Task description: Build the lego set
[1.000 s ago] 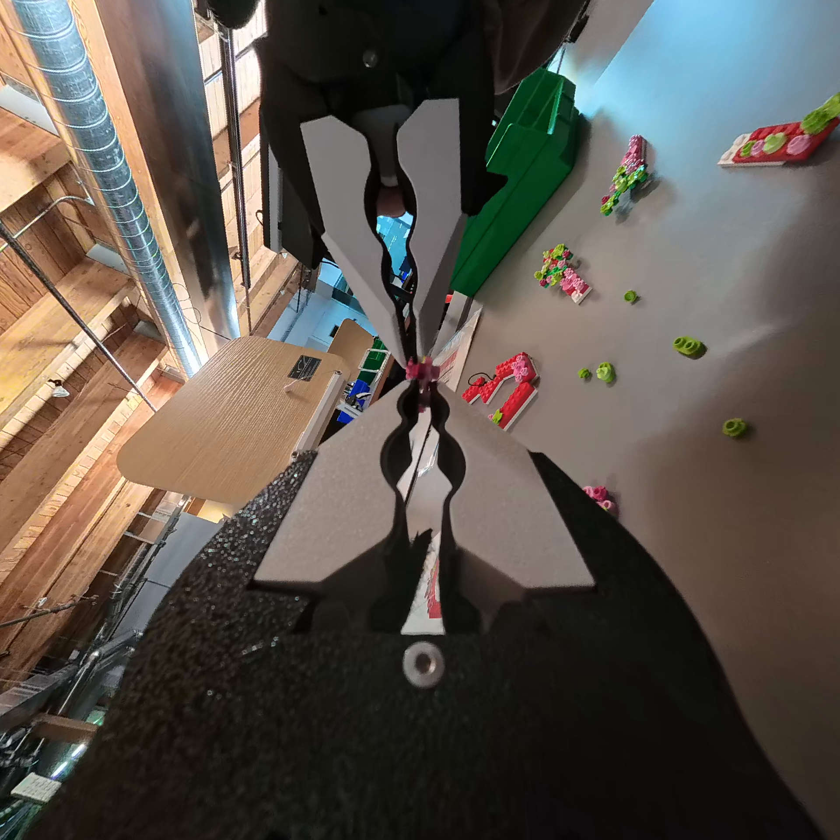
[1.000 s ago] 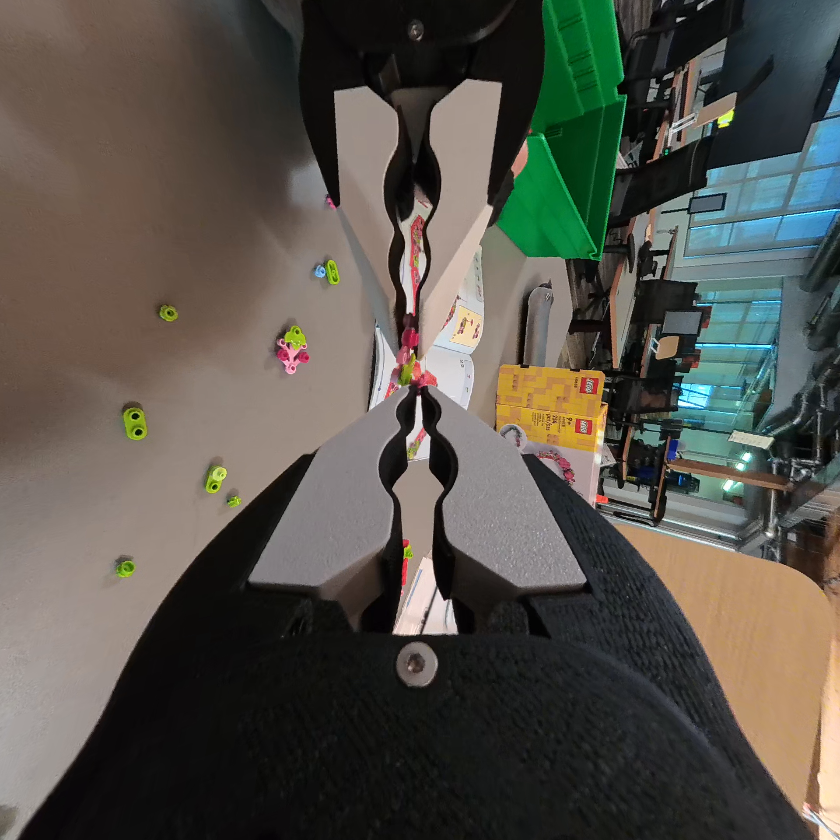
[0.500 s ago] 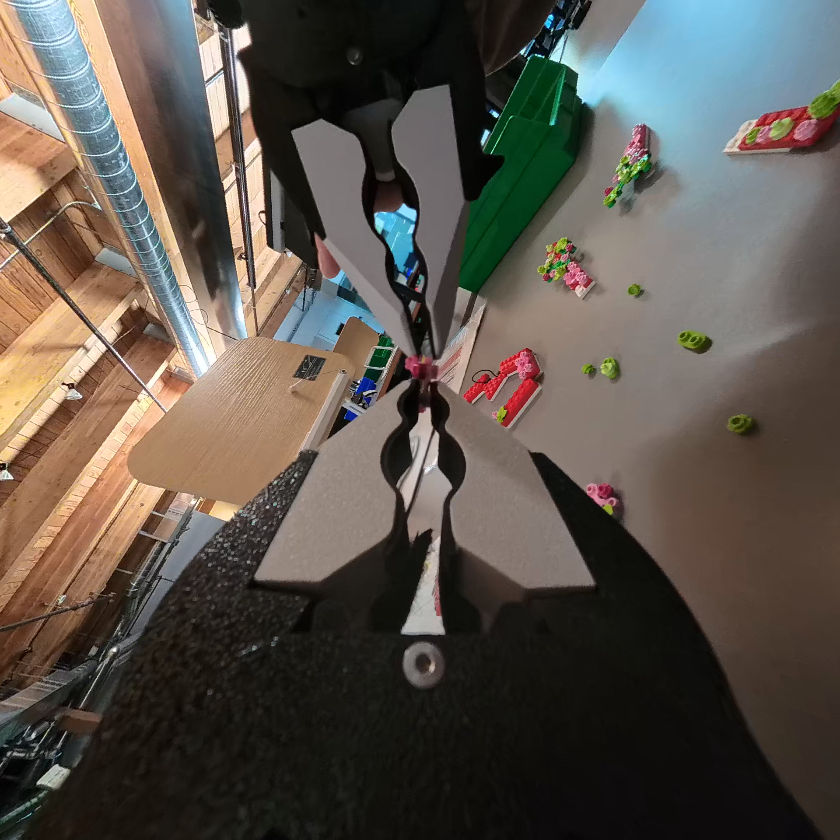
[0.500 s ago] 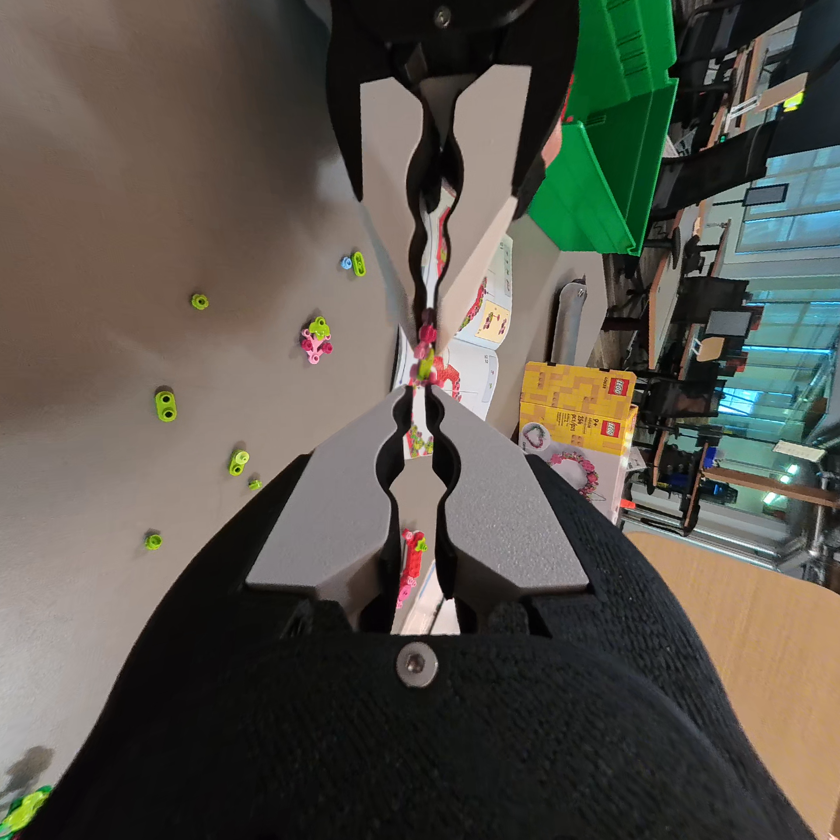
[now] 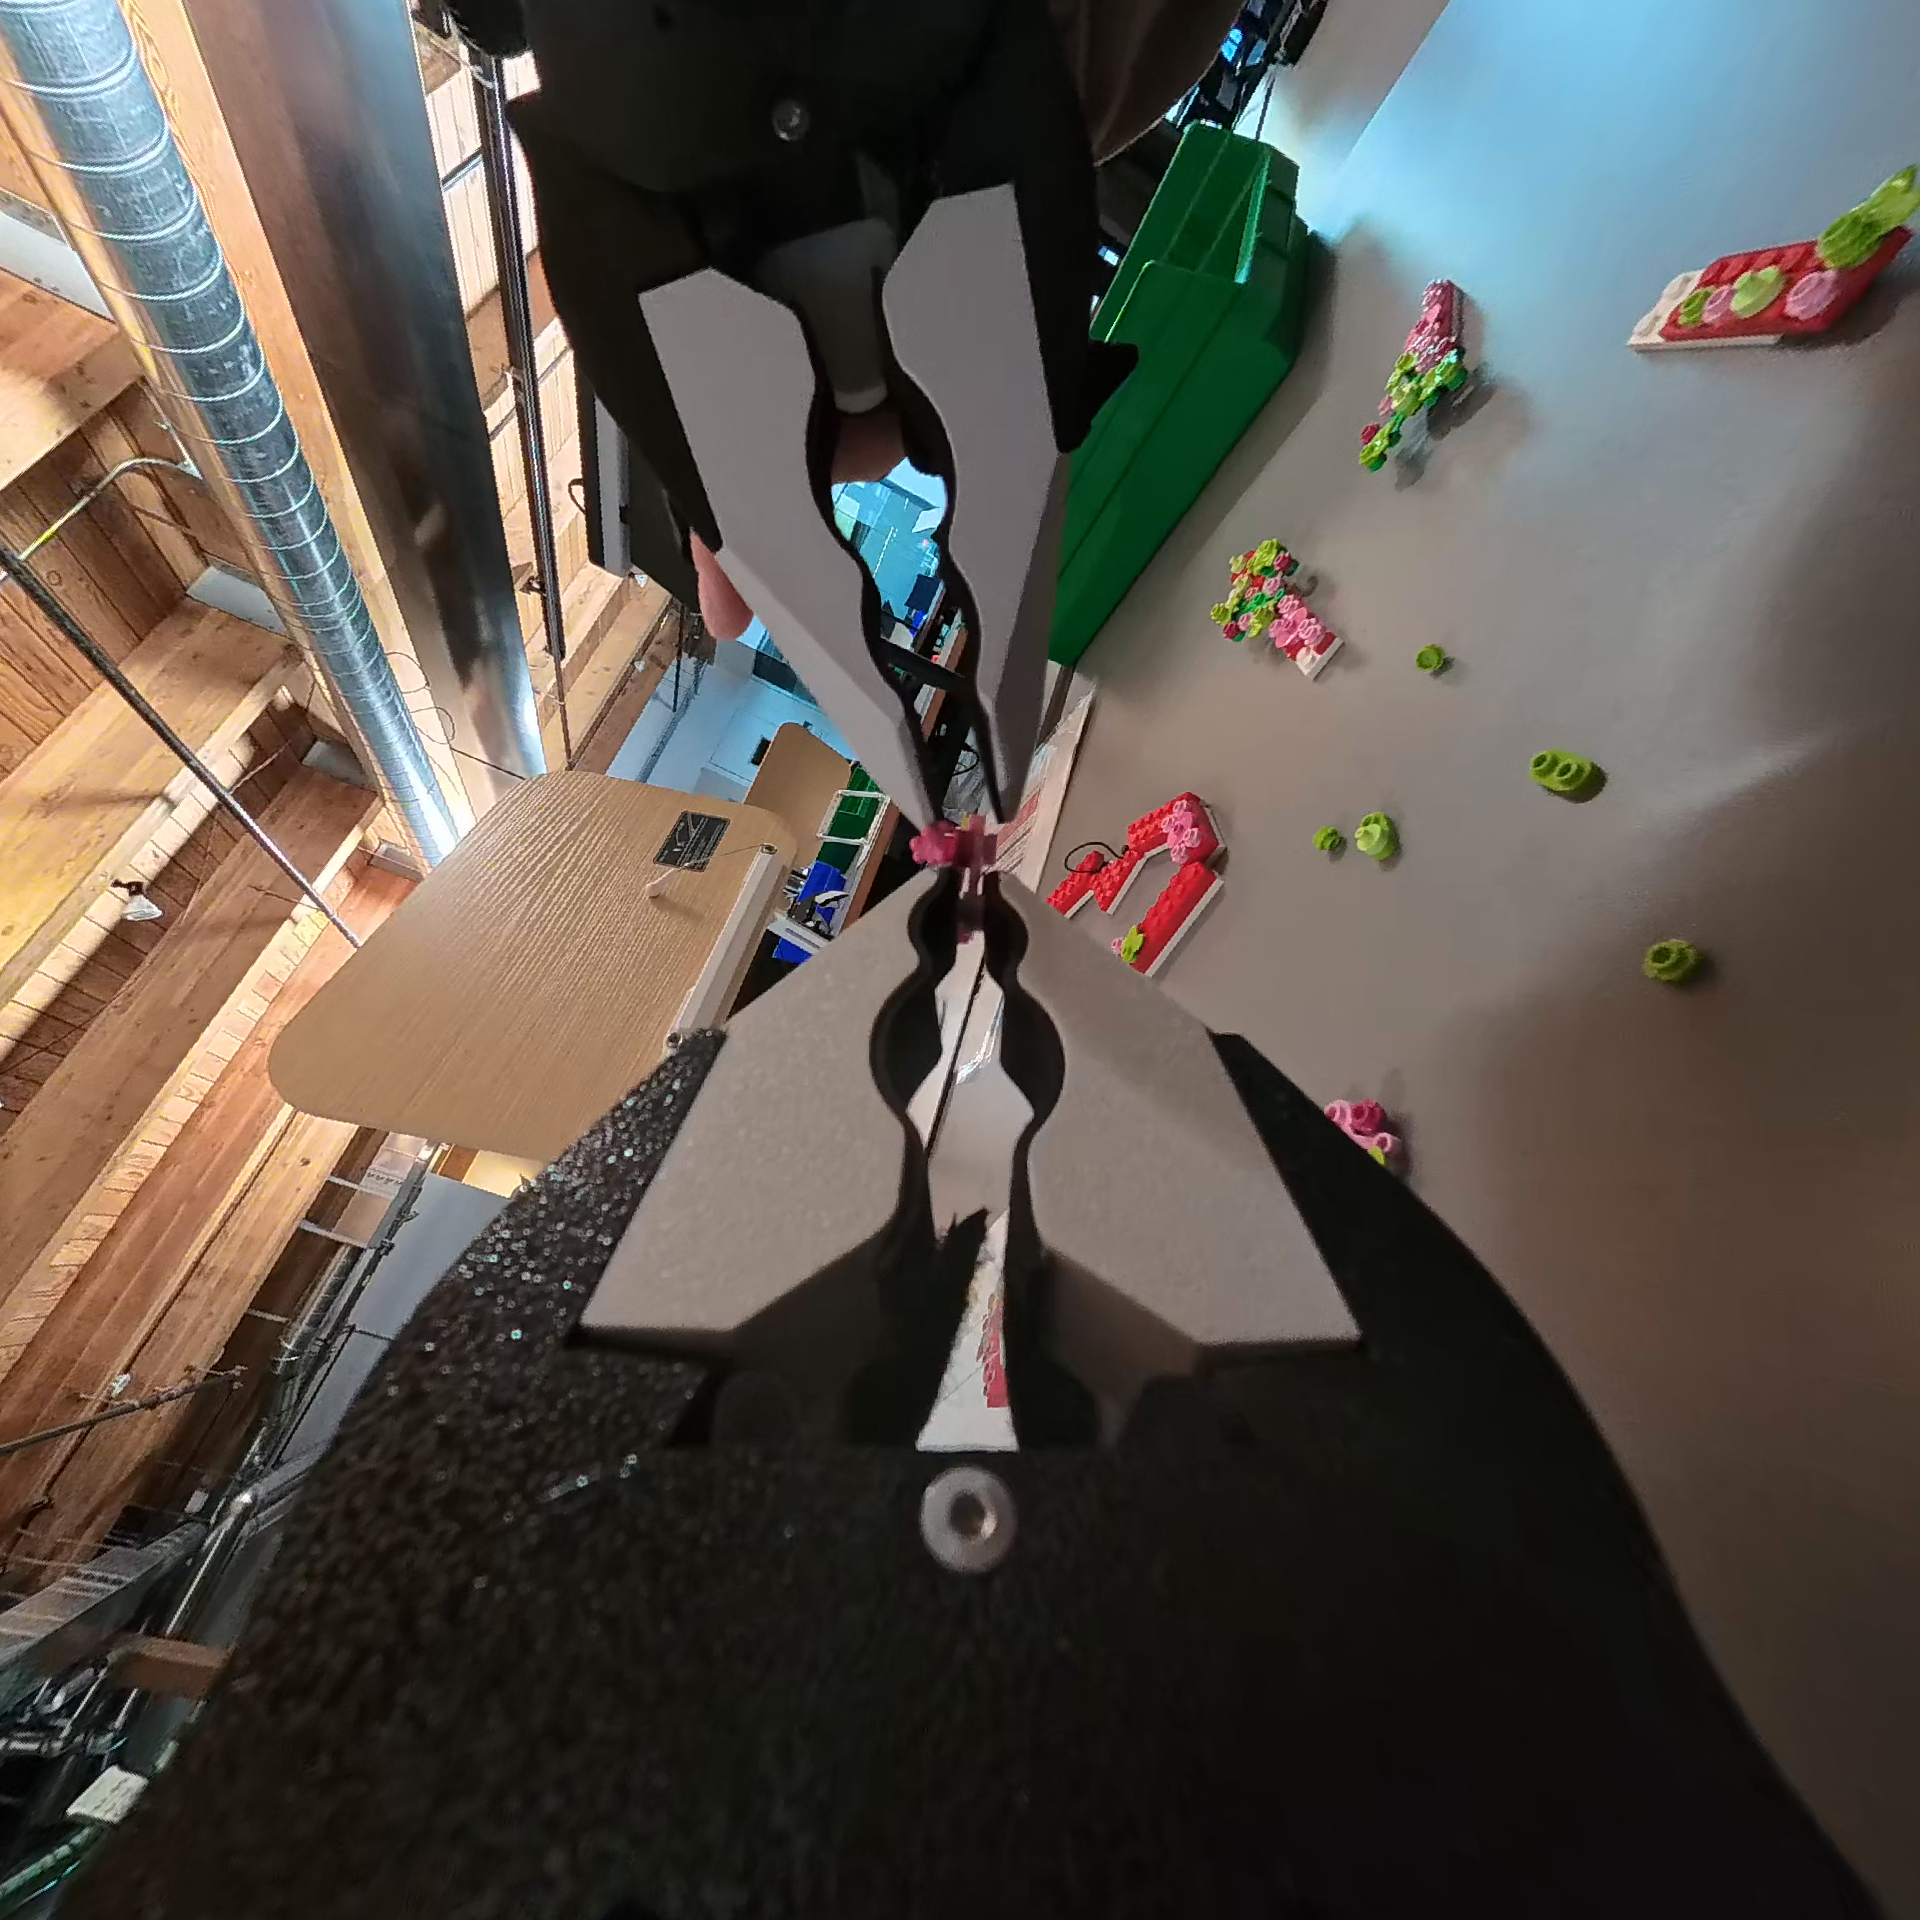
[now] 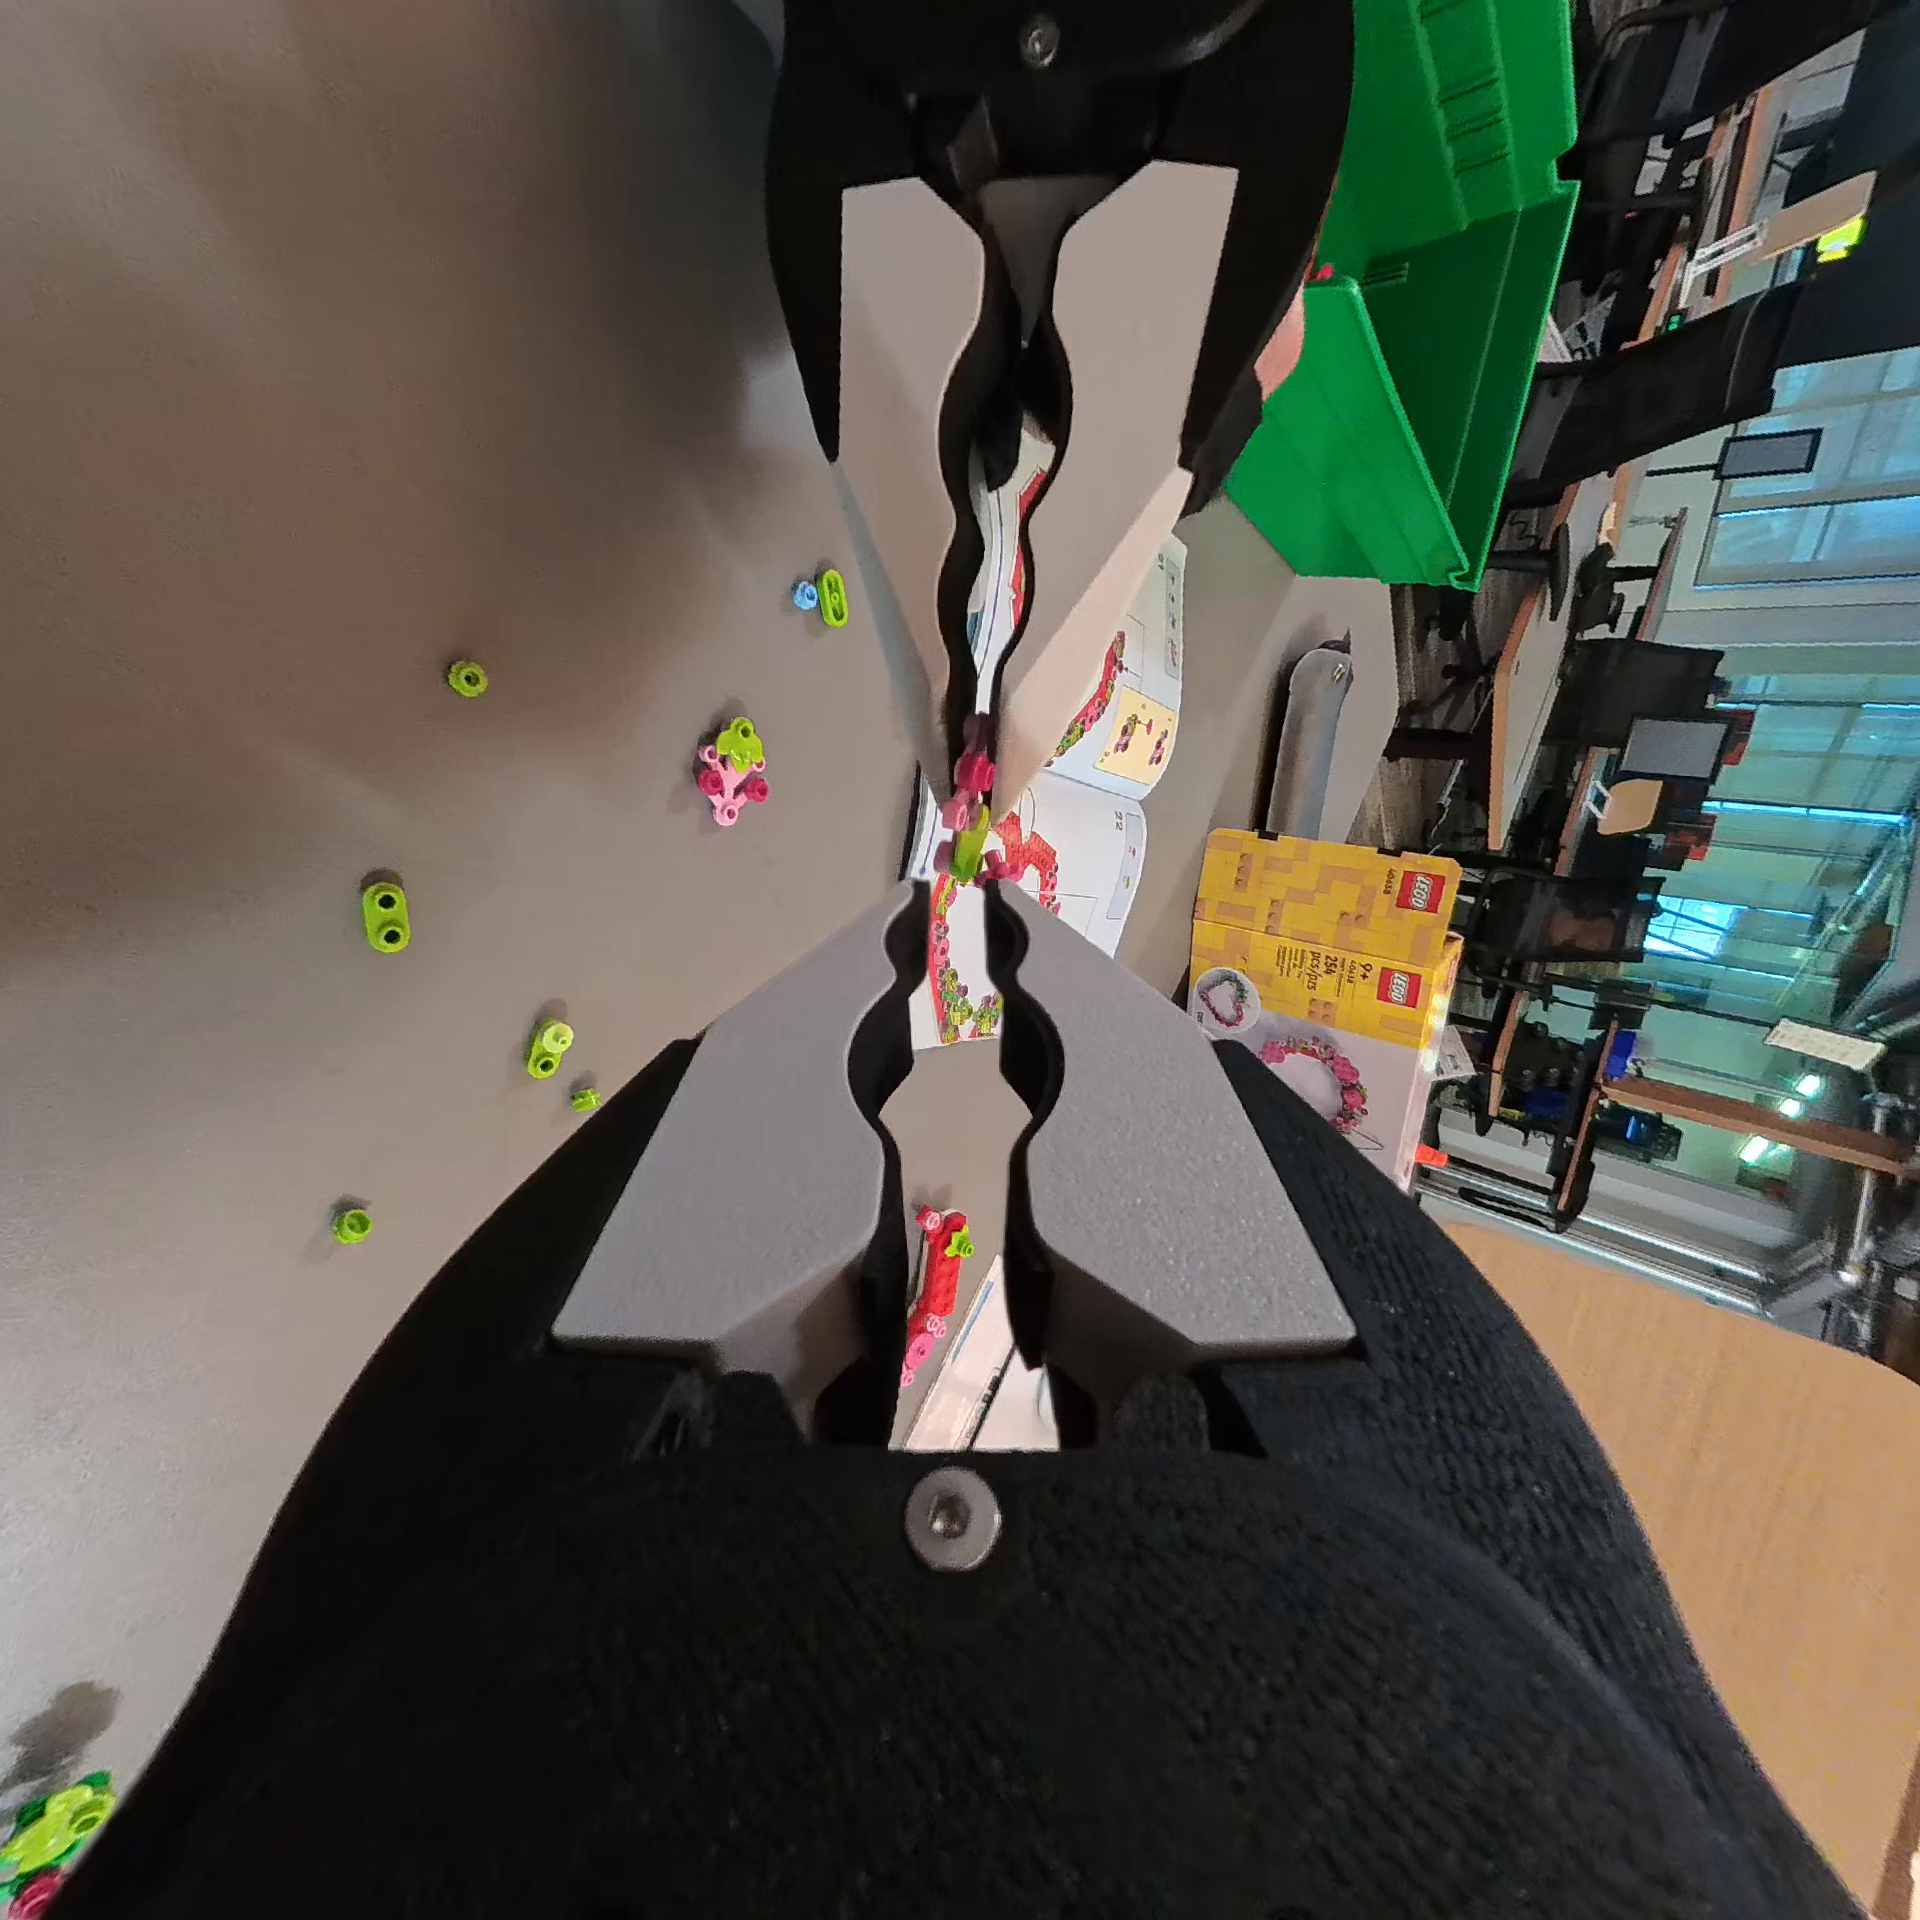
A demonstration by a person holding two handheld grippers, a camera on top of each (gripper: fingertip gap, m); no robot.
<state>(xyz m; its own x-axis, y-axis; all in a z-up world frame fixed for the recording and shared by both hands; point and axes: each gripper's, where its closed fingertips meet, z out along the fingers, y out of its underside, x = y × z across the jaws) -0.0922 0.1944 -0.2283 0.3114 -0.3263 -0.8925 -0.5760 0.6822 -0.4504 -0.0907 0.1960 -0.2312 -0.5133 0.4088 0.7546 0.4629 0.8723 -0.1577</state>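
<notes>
1. Magenta flower cluster (image 5: 951,844) sits pinched between the tips of both grippers, held in the air above the grey table (image 5: 1558,1091).
2. Left gripper (image 5: 961,896) has its jaws closed on one end of the cluster.
3. Right gripper (image 6: 951,883) faces it tip to tip, jaws closed on the other end, where a lime piece (image 6: 968,836) shows.
4. Loose lime pieces (image 6: 384,916) lie scattered on the table.
5. Red heart section (image 5: 1138,883) lies near the green bin (image 5: 1174,395).
6. Open instruction booklet (image 6: 1091,831) lies beside the yellow box (image 6: 1320,935).
</notes>
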